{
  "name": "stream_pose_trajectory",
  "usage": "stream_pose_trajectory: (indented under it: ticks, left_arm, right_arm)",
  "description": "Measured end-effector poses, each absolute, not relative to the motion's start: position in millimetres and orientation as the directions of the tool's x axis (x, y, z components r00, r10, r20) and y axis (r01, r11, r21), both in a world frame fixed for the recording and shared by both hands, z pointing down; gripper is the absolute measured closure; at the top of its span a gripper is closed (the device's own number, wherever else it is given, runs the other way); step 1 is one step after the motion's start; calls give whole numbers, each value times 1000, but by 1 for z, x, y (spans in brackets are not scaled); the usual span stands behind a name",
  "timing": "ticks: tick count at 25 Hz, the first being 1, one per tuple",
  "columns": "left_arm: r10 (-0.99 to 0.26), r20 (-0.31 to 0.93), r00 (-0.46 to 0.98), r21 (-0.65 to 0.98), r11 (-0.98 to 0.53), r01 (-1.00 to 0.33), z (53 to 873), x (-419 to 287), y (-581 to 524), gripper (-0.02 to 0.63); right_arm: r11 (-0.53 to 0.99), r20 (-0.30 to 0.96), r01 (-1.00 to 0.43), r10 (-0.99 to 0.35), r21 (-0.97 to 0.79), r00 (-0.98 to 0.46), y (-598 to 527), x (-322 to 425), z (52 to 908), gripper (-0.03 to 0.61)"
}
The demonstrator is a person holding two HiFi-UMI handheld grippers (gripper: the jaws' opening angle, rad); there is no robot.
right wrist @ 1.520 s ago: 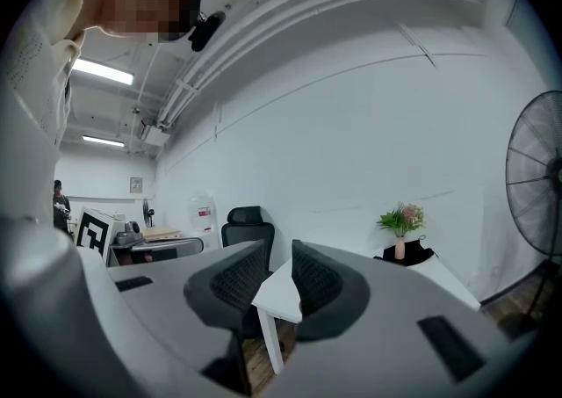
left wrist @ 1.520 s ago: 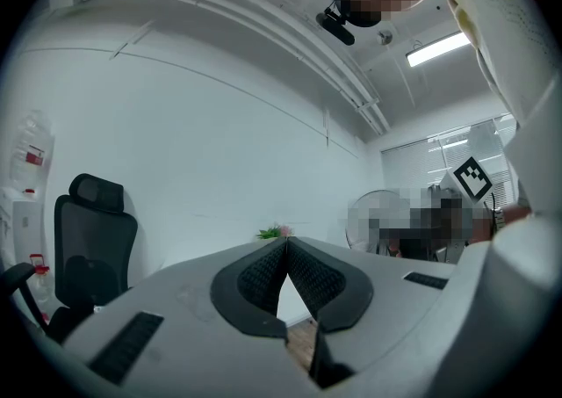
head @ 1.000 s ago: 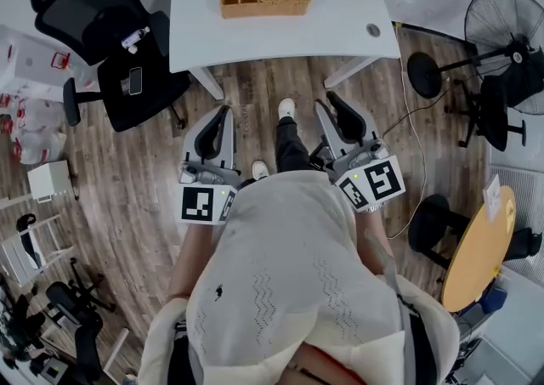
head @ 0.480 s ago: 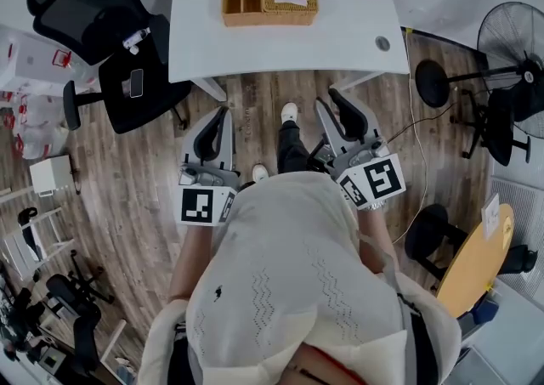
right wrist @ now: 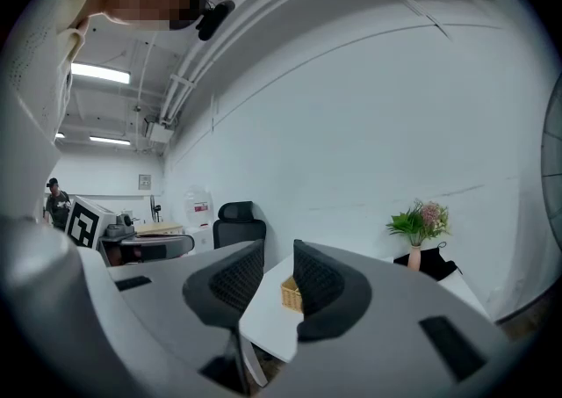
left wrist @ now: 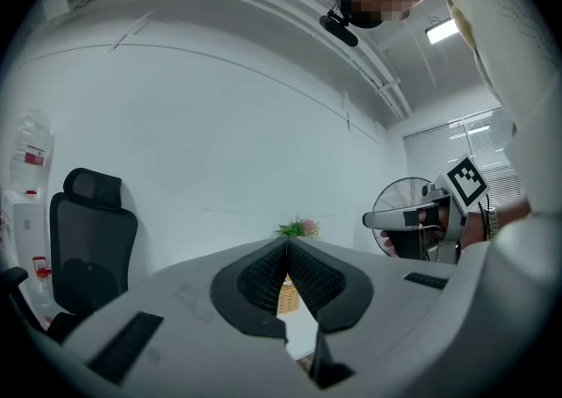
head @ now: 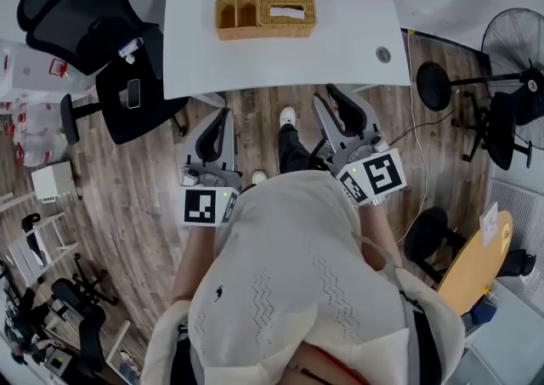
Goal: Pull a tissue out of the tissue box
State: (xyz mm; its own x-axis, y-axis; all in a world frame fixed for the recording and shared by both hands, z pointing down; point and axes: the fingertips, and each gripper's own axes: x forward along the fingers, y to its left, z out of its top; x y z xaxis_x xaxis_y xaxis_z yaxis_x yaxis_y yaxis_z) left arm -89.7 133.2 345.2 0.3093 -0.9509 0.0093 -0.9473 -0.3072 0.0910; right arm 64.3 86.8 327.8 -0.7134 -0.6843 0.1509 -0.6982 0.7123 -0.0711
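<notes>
the wicker tissue box (head: pixel 299 25) is sitting at the upper centre of the head view, on the white table (head: pixel 340 48), with a white tissue (head: pixel 287 12) showing in its slot. the left tool (head: pixel 219 120) is hovering over the wooden floor (head: pixel 127 188) below the table's edge, its jaws pressed together on nothing. the right tool (head: pixel 328 99) is hanging beside it, jaws parted and empty, well apart from the box.

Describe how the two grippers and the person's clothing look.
Both the left gripper and the right gripper have light grey, rounded shells with black, textured pads inside. Each carries a white cube printed with black square markers. No cables are visible. The person wears a cream knitted sweater with a zigzag pattern.
</notes>
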Motion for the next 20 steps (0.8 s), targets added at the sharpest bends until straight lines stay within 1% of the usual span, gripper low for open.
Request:
stream_pose_trajectory:
  ticks: [20]
  left_arm:
    - [-970,41,241,90,-236,-967,336,-84,40,600]
  right_arm:
    - [756,171,-647,-627,-104,-760,-23,68,328,472]
